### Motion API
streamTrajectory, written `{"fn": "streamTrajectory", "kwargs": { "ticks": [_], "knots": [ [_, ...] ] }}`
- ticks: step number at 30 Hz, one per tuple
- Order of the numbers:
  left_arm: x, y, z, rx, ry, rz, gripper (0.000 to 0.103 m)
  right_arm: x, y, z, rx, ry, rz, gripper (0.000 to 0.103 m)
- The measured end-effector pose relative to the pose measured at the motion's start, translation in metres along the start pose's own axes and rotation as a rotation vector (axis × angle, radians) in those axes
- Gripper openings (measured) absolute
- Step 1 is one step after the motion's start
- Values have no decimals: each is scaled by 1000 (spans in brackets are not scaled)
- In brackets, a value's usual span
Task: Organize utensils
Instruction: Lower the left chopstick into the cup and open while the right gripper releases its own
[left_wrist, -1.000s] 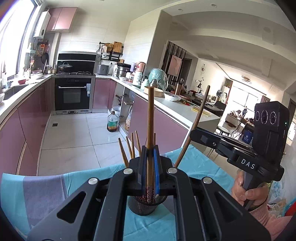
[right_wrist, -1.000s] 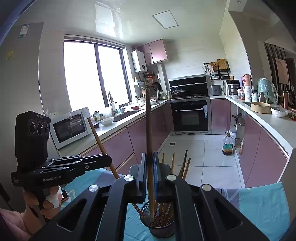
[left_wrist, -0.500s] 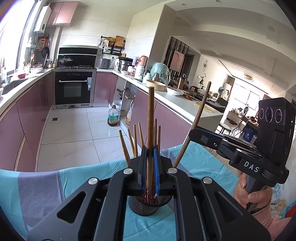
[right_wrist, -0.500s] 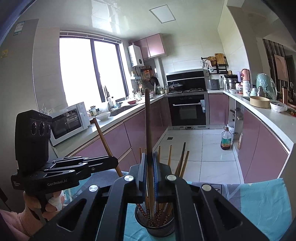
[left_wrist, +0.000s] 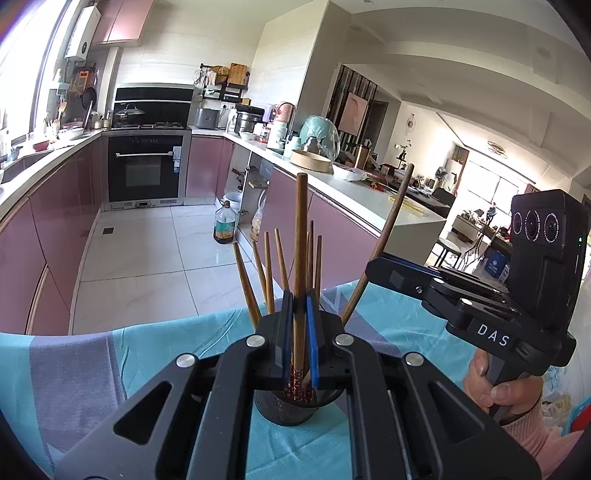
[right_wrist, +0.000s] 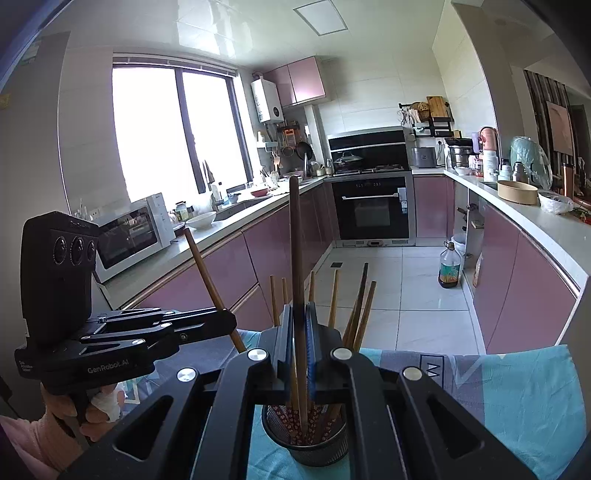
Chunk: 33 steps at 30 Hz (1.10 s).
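On teal tablecloth, kitchen behind, holder.

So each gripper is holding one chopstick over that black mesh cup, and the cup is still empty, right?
Not quite: the black mesh cup is not empty. The right wrist view shows several chopsticks already standing in it. The rest holds: the left gripper and right gripper each grip one chopstick over the cup.

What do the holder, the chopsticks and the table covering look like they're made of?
Dark round mesh holder: looks like perforated metal, matt black, with see-through walls. Long brown chopstick in the left gripper: apparently wood or bamboo, with a patterned red tip. Turquoise and grey tablecloth: woven fabric, going by its creases.
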<state>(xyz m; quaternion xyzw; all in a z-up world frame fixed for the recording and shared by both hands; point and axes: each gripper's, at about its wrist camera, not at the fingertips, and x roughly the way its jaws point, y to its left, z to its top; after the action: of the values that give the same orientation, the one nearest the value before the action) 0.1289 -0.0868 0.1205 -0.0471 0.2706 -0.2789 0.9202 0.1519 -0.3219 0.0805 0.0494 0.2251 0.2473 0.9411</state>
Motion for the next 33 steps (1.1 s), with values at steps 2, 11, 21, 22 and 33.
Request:
{"fn": "streamTrajectory", "kwargs": {
  "ticks": [2,11,21,22,33],
  "knots": [
    [1,1,-1,2,5,2,8,1,-1,-1,0,6,-2,5],
    [15,5,-7,2,59,5,8,18,-4,-6,-2,60,-4,5],
    [43,15,-13,0,122,21,8,32,-9,-19,21,106,2,5],
    [45,17,-14,0,127,24,8,31,-9,-21,23,107,5,5],
    [56,24,-29,0,139,40,23,32,-8,-37,58,135,25,8]
  ]
}}
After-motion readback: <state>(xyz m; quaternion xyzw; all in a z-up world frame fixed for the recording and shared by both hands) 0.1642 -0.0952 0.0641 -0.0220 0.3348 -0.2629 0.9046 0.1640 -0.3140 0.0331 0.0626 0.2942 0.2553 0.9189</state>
